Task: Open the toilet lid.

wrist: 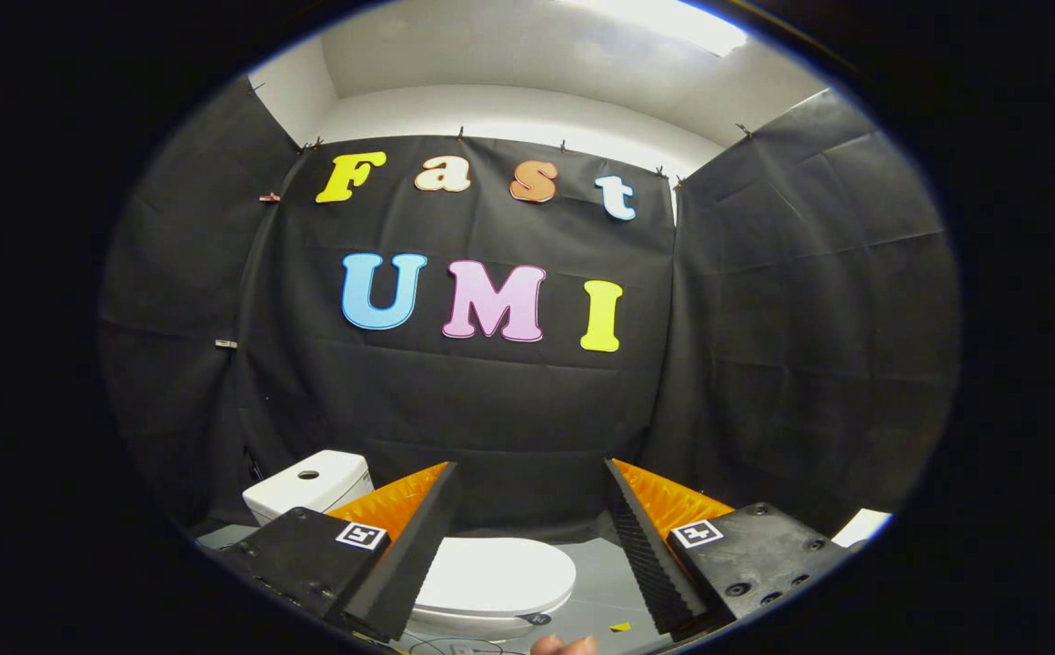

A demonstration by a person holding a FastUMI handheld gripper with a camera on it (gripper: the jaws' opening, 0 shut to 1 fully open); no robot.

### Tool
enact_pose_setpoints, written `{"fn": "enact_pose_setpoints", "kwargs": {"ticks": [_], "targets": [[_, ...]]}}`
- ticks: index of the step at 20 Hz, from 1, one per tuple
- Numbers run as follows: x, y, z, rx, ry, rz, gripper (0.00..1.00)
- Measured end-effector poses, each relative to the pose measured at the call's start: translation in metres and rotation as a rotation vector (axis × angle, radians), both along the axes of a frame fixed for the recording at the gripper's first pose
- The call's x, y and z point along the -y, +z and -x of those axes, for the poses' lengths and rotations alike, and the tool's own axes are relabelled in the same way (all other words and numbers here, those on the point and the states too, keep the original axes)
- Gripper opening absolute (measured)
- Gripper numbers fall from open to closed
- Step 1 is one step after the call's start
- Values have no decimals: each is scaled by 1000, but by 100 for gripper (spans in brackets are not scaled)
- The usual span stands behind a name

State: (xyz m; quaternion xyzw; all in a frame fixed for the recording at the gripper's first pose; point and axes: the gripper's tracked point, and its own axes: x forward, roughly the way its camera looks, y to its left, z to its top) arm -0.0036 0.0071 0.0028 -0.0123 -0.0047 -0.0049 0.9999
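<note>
We hold the tongs (532, 546) above the toilet (482, 591), their two fingers (418, 537) spread wide with nothing between them but open air; each finger carries an orange ribbed back and a dark ribbed pad on its inner face, and a black block with a small square marker sits at its base.

The one container we see is the toilet itself; its lid (496, 575) lies flat and shut over the bowl, so we cannot tell what is inside. Behind the lid stands the white tank (309, 487), with a round button (308, 475) on its top.

Relative to the tongs, the lid lies below them and a little ahead, mostly in the gap between the fingers but nearer the left one, which hides the lid's left part; the tank stands behind that same finger. The tongs are well apart from the lid and touch nothing.

Beside the toilet, on its right, the grey floor (600, 569) shows; a small yellow scrap (619, 627) lies there near the right finger's base. In front of the toilet we see part of a hand (564, 645) and some thin cable (455, 646) on the floor.
</note>
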Motion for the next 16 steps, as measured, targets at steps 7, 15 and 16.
{"fn": "enact_pose_setpoints", "kwargs": {"ticks": [7, 15, 16], "targets": [[-2, -9, -3, -8, 4, -4, 98], [-4, -45, -22, 58, 21, 2, 98], [-2, -57, -25, 53, 14, 13, 98]]}}
